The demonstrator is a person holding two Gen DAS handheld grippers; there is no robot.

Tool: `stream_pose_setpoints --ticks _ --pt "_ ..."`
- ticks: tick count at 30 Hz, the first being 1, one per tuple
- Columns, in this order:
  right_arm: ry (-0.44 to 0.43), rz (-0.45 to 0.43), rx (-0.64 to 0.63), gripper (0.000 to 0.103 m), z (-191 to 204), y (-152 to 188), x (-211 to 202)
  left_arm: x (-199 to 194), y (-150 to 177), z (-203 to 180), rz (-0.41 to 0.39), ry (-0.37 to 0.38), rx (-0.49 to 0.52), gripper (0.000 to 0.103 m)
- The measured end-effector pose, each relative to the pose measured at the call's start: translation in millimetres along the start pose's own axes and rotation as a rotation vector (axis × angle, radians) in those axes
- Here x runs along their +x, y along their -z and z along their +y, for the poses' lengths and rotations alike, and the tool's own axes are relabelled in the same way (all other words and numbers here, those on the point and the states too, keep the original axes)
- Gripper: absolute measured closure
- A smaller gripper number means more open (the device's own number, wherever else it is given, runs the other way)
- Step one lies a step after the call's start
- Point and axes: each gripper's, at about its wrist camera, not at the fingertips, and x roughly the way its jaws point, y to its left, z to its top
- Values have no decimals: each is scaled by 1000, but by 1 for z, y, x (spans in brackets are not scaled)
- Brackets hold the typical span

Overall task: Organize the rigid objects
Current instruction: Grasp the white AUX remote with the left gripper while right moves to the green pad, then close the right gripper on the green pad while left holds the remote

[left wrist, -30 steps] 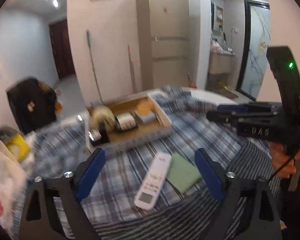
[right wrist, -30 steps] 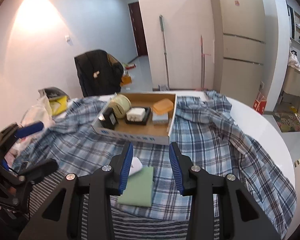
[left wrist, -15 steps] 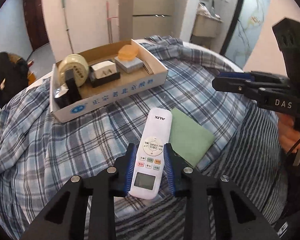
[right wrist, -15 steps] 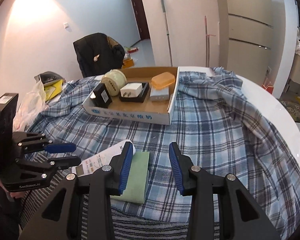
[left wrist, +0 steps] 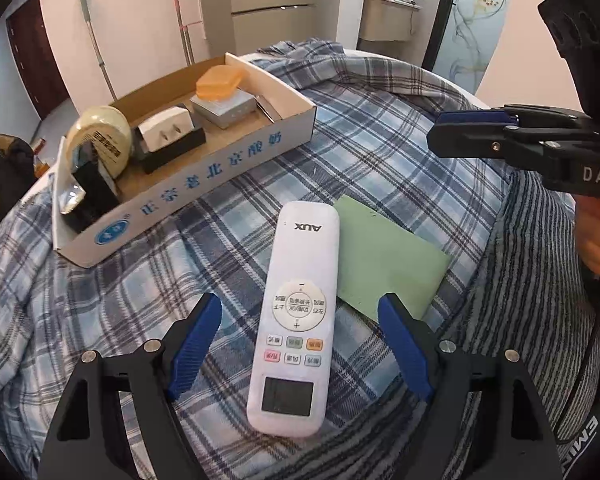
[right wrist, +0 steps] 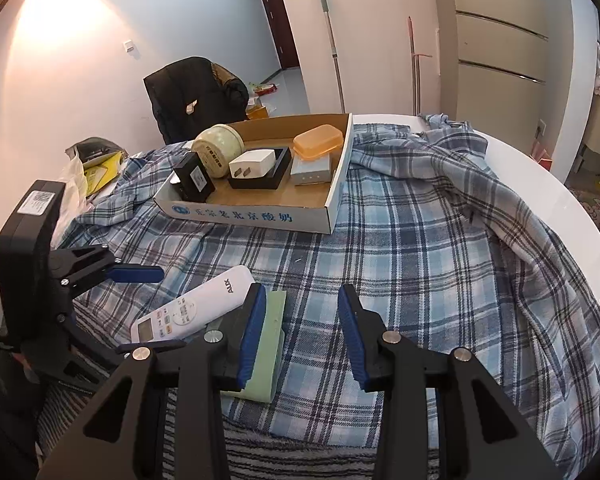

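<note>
**Q:** What is in front of you, from the left?

**A:** The cardboard box (left wrist: 188, 184) sits far left on the plaid shirt (left wrist: 380, 152) spread over the table (right wrist: 540, 184), already holding a tape roll (left wrist: 102, 140), a white charger (left wrist: 164, 132), a grey box (left wrist: 224, 110) and an orange soap case (left wrist: 219, 84). Next comes my left gripper (left wrist: 300, 344); its jaws have just been opening and stand wide apart, either side of the white AUX remote (left wrist: 298, 312), clear of it. The remote lies flat on the shirt, touching a green card (left wrist: 384, 256) on its right. Furthest right, my right gripper (right wrist: 302, 336) hangs with jaws partly apart and empty, its left jaw over the card.

**Q:** Which step is this?

**A:** The pick-up of the remote, I judge; it is not yet gripped.

**Q:** And next?

**A:** Close the left jaws squarely on the remote's narrow sides, lift it clear of the card, then carry it to free floor in the box.
</note>
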Motion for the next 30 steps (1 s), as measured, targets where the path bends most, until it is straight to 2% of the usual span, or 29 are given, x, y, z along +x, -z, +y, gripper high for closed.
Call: stream_pose_setpoints --ticks 1,5,10,12,16,19,23,26,30 --pt "0 3 0 67 0 0 1 2 0 0 6 1 1 23" --pt "-8 12 0 67 0 1 2 11 1 2 41 32 -5 49" --pt "-57 19 -13 67 6 3 -1 16 3 4 38 33 -15 53" --pt "-47 12 -30 67 9 4 -2 17 3 3 30 11 -13 60" --pt "-18 6 -36 67 9 4 -1 15 2 9 28 22 -42 61" --pt "-7 9 -25 67 5 3 0 3 2 14 -5 -34 -80 61" --pt "23 10 -20 67 4 3 4 -25 7 23 -61 -72 -176 61" --pt "55 16 -7 67 5 3 6 -44 14 25 -85 -135 -230 61" --pt "68 60 14 67 10 -1 8 -64 26 28 -81 -146 -312 61"
